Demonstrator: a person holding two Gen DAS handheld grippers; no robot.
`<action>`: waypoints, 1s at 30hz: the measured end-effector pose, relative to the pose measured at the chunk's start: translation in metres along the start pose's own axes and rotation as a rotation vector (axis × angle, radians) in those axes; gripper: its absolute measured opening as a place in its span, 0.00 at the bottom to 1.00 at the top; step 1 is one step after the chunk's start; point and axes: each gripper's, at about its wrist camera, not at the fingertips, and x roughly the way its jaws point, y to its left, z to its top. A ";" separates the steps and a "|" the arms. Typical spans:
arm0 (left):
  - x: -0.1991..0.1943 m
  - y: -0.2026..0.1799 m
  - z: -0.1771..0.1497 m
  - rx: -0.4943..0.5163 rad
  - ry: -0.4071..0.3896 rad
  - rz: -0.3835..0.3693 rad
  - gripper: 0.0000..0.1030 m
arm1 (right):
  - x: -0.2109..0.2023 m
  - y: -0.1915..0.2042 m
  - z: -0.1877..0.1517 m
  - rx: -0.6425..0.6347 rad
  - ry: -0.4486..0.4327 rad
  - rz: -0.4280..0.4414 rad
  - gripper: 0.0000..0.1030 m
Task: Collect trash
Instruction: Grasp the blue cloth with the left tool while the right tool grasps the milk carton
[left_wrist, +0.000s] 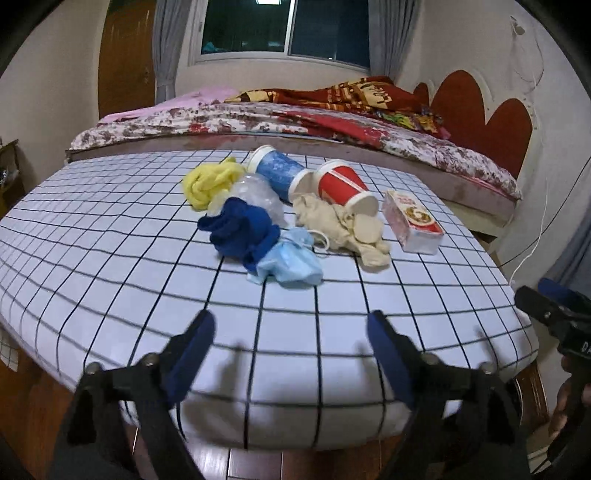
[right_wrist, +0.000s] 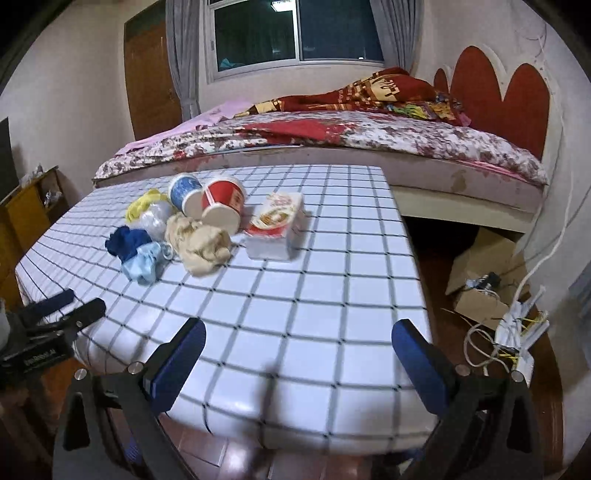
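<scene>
A pile of trash lies on the checked table (left_wrist: 147, 280): a yellow rag (left_wrist: 210, 181), a clear plastic bag (left_wrist: 258, 195), a dark blue cloth (left_wrist: 240, 229), a light blue mask (left_wrist: 291, 262), a beige cloth (left_wrist: 343, 225), a blue paper cup (left_wrist: 277, 170) and a red paper cup (left_wrist: 343, 188) on their sides, and a small carton (left_wrist: 412, 221). My left gripper (left_wrist: 291, 328) is open and empty at the table's near edge. My right gripper (right_wrist: 299, 339) is open and empty above the near right part of the table (right_wrist: 332, 295). The pile shows far left there, with the carton (right_wrist: 277, 225) nearest.
A bed (left_wrist: 258, 122) with a floral cover stands right behind the table. On the floor to the right lie a cardboard box (right_wrist: 480, 273), cables and a power strip (right_wrist: 517, 332). A wooden shelf (right_wrist: 26, 214) stands at left.
</scene>
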 end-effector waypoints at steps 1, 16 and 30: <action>0.004 -0.001 0.003 0.006 0.005 -0.009 0.75 | 0.005 0.002 0.003 0.003 0.003 0.003 0.92; 0.040 0.048 0.042 -0.060 -0.001 -0.009 0.61 | 0.061 0.010 0.036 0.041 0.035 0.014 0.76; 0.083 0.061 0.059 -0.115 0.061 -0.064 0.61 | 0.134 0.022 0.072 0.028 0.140 0.012 0.67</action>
